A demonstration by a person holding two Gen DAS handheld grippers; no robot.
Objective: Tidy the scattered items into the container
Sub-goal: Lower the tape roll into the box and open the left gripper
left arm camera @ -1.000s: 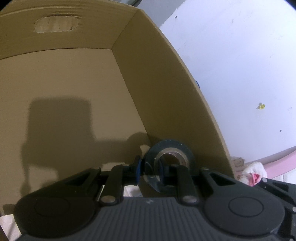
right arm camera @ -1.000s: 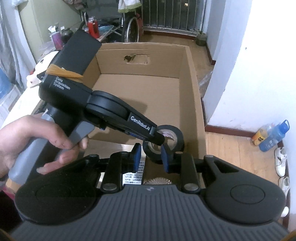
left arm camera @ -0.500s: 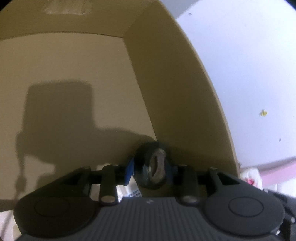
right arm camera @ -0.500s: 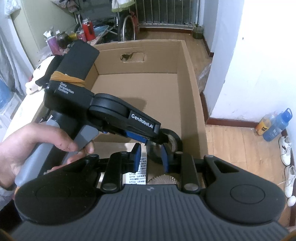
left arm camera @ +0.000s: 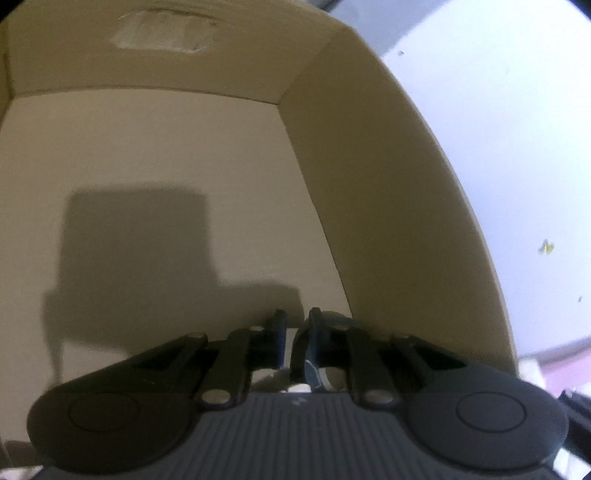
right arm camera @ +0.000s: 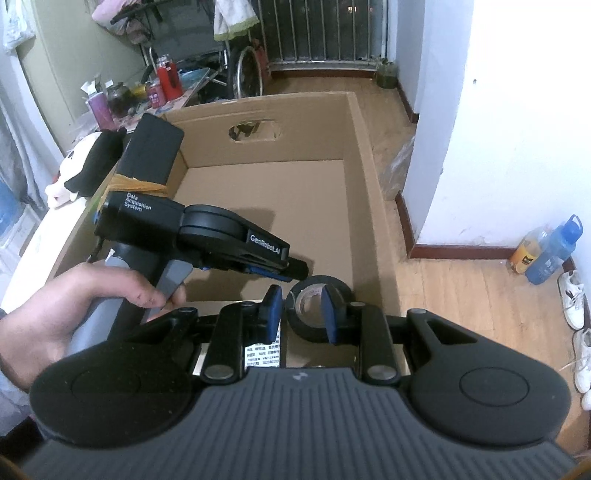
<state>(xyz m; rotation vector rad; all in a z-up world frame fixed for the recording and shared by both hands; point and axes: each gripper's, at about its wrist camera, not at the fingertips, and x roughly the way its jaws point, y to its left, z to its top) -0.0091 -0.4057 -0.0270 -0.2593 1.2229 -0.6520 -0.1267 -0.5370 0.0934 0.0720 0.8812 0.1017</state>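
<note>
Black tape roll [right arm camera: 318, 307] lies in the cardboard box [right arm camera: 373, 206] at five o'clock; left gripper [right arm camera: 297, 268], just closing, nothing between; right gripper [right arm camera: 301, 314] slightly spread, empty.

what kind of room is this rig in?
Likely a lived-in home, not a lab: wooden floor, white sneakers and drink bottles by the wall, a cluttered table, and a barred window or door.
</note>
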